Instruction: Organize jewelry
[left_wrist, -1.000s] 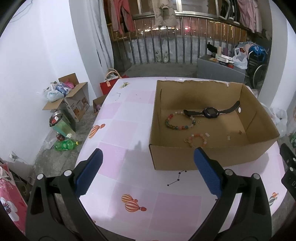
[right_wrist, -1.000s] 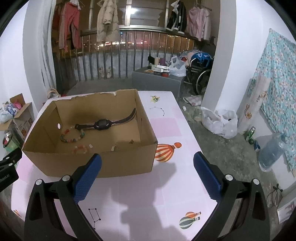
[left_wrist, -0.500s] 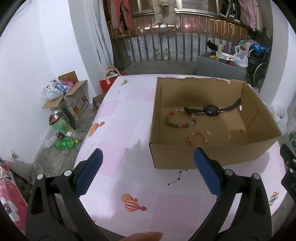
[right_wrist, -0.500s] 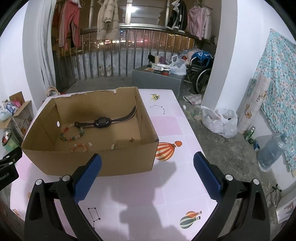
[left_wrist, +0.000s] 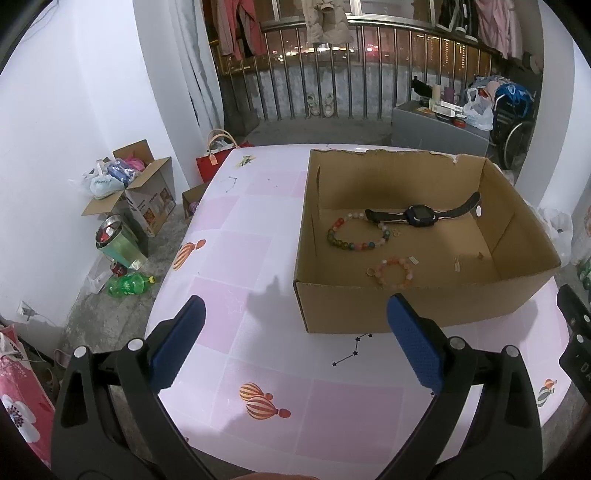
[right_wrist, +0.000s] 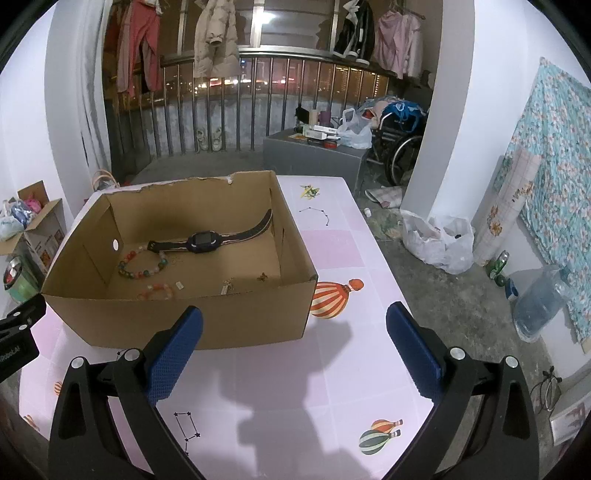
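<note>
Jewelry sits inside the open brown cardboard box (left_wrist: 417, 299) on the pink tablecloth printed with hot-air balloons (left_wrist: 258, 266), and both tools hover short of it, empty. The left hand-held gripper with blue textured pads (left_wrist: 295, 339) has its jaws spread wide, nothing between them; the right hand-held gripper (right_wrist: 295, 339) shows the same wide gap over bare cloth in front of the box's near wall. On the box floor lies a black wristwatch with a dark square face (left_wrist: 419, 215), strap laid out flat, one end curling up against the side wall. Just beside it, its far edge touching or tucked under the strap, is a bracelet of mixed green, orange and pink beads (left_wrist: 356, 234). Nearer the front wall rests a smaller bracelet of pale pink and orange beads (left_wrist: 394, 272), with a few tiny pieces scattered around it, too small to identify. My read on handling: all of this is light. The bead loops look limp and will likely sag and slide when lifted, so pinching across one strand of beads seems safest. The watch is stiffer; taking it by the strap next to the case should keep the pads off the glass. The box walls are tall, so either gripper must come in from above.
</note>
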